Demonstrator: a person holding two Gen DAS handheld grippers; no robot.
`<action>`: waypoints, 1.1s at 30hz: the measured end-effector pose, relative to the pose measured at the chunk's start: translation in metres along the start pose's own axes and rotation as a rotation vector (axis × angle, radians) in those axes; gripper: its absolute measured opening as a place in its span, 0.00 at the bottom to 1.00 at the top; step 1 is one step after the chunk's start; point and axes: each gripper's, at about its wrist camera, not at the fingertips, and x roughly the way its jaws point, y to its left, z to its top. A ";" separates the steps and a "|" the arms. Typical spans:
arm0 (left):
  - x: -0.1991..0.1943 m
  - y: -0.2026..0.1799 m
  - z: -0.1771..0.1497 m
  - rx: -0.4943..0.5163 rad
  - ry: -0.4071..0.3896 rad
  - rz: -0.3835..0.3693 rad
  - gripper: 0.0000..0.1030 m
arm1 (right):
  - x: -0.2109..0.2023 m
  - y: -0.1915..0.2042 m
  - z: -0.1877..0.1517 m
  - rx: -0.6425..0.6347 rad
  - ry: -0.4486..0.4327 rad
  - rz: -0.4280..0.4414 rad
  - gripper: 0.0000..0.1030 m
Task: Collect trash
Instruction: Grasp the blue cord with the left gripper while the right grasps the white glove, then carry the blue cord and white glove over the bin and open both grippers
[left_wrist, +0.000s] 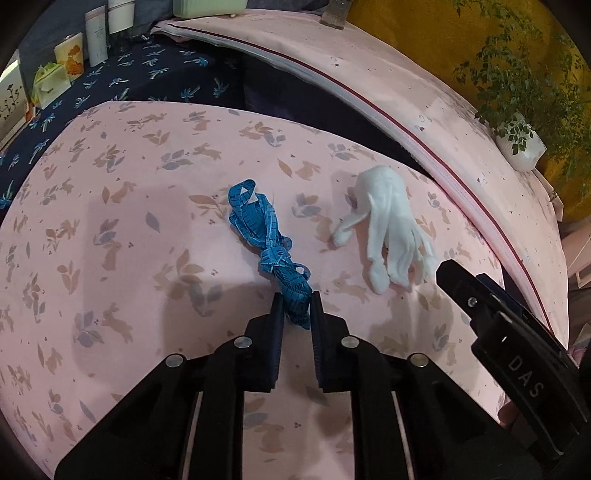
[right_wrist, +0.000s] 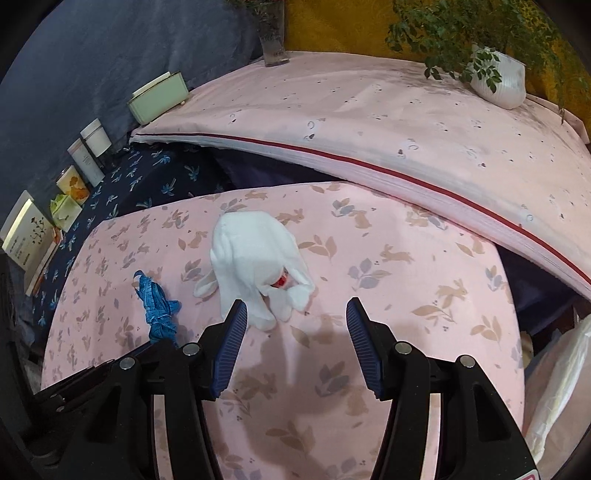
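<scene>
Left wrist view: the left gripper (left_wrist: 297, 304) is seen at the lower centre of the frame, its jaws drawn together and clamped on the near end of a crumpled blue measuring tape (left_wrist: 267, 242). The rest of the tape lies on the pink rabbit-print cloth (left_wrist: 129, 240), trailing toward the middle of the frame. A white glove (left_wrist: 388, 225) lies just right of the tape, apart from it, fingers pointing to the lower edge. One black finger of the right gripper is seen at the right edge, near the glove's fingertips.

In the right wrist view, the right gripper (right_wrist: 295, 315) is held with its jaws apart and nothing between them. The glove (something red shows among its folds) is found just above them at the centre, its fingertips beside the left pad. The tape is seen at the left.
</scene>
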 end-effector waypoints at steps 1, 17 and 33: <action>0.000 0.003 0.003 0.005 -0.007 0.010 0.13 | 0.005 0.005 0.002 -0.008 0.003 -0.001 0.53; -0.008 -0.003 0.000 0.044 -0.027 0.030 0.13 | 0.016 0.003 -0.009 -0.005 0.052 0.006 0.06; -0.080 -0.088 -0.043 0.166 -0.096 -0.068 0.12 | -0.126 -0.054 -0.041 0.081 -0.126 -0.011 0.05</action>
